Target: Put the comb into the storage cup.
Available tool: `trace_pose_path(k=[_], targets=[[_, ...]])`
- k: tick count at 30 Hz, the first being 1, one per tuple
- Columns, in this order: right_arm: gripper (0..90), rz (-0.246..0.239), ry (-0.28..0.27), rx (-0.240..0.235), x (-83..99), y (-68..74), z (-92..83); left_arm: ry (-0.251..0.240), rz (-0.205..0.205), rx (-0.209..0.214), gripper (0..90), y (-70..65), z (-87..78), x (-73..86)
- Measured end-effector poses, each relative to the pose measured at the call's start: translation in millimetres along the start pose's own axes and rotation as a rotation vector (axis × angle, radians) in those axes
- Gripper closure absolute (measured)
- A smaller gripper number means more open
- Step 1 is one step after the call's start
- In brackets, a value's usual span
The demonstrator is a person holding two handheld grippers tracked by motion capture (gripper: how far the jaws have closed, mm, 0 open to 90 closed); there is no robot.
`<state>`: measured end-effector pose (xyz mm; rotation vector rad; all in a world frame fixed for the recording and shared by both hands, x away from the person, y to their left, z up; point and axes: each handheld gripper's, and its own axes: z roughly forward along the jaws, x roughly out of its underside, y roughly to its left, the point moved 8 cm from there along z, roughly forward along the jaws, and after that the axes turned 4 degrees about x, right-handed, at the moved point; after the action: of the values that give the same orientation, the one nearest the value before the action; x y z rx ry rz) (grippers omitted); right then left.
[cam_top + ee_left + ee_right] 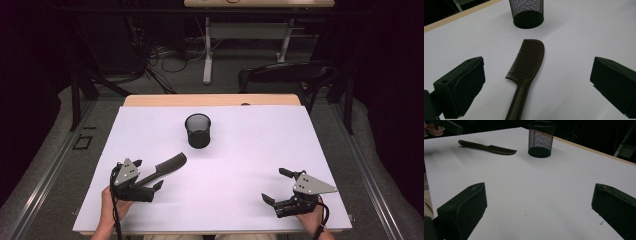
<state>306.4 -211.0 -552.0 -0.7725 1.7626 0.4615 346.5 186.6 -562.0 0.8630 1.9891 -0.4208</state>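
left gripper view: comb between spread tool jaws.

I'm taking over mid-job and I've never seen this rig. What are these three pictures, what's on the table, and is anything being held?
There is no robot arm here. A person holds a hand tool in each hand, each with two black fingers that pinch.

The high view looks down from above the person's side. The left gripper is at bottom left, the right gripper at bottom right. The other two pictures come from cameras riding on each gripper, looking out between its own fingers.

On the white table lie a dark comb and, farther back, a black mesh cup, standing upright.

Nothing is held. Both grippers are open. The left one has its fingers on either side of the comb's handle, not touching it. The right one hovers over bare table.
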Motion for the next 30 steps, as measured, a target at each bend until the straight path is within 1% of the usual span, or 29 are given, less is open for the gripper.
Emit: trace_pose_path(k=[8,12,13,16,17,21,22,24,26,27,30], targets=[[0.0,0.003,0.003,-0.003,0.4,0.0,0.4,0.021,0.0,0.009,0.0,2.4,1.4,-4.6],[0.0,0.006,0.002,-0.005,0.5,0.3,0.9,0.044,0.002,0.011,0.0,4.0,2.4,-8.5],[0.0,0.005,0.002,-0.005,0.6,0.2,1.0,0.047,0.008,0.015,0.0,4.5,2.7,-9.0],[0.0,0.009,0.007,-0.007,1.2,0.0,1.2,0.055,0.006,0.017,0.1,4.8,3.4,-9.1],[0.0,0.009,0.008,-0.007,1.4,0.0,1.3,0.071,0.009,0.019,0.1,5.8,3.5,-8.6],[0.0,0.01,0.01,-0.009,1.7,-0.1,1.8,0.082,0.012,0.023,0.1,7.6,2.9,-8.1],[0.0,0.009,0.015,-0.007,2.2,-0.5,2.2,0.082,0.005,0.019,0.1,9.1,2.7,-8.3],[0.0,0.01,0.013,-0.01,1.8,0.0,2.3,0.086,0.004,0.021,0.1,10.0,2.7,-8.5],[0.0,0.01,0.013,-0.009,1.8,0.1,2.3,0.092,0.005,0.024,0.1,10.5,2.6,-8.9],[0.0,0.01,0.018,-0.01,2.4,-0.1,2.5,0.103,0.011,0.029,0.1,10.9,2.4,-8.4],[0.0,0.008,0.022,-0.012,2.9,-0.2,3.8,0.108,0.01,0.028,0.1,11.9,2.5,-7.8]])
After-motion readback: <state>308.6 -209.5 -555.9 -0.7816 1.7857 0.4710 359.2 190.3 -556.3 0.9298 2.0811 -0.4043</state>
